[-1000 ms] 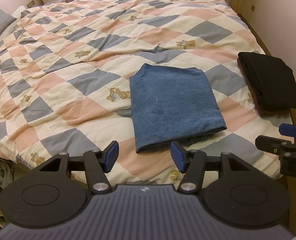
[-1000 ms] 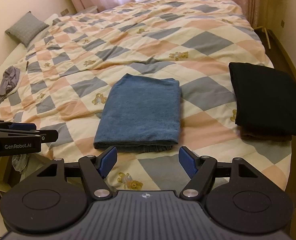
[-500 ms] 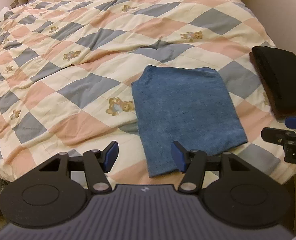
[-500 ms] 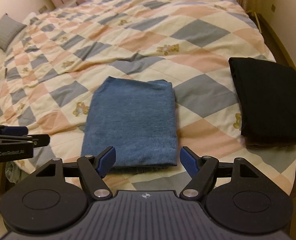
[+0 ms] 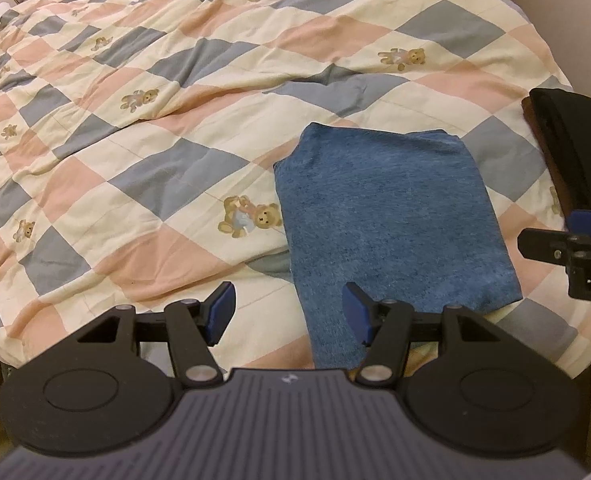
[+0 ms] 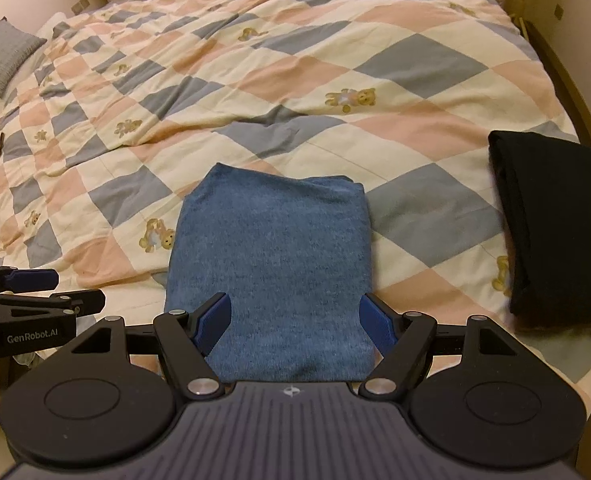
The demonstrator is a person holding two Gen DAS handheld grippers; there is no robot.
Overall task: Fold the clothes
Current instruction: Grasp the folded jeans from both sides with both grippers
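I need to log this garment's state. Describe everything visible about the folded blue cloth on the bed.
The folded blue knit-looking cloth is a heathered, soft-looking rectangle, folded in layers, lying flat on the checked teddy-bear quilt. Its far edge is slightly rumpled. Nothing holds it: the right gripper hangs open at its near edge, the left gripper open by its near left corner.

folded towel on quilt, clothes stack right

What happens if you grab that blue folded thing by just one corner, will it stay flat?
Probably not. The blue folded garment looks like soft knit in layers, so it would likely droop and unfold. It sinks slightly into the quilt, suggesting it's light. Its fuzzy surface should grip the open right gripper, not slip.
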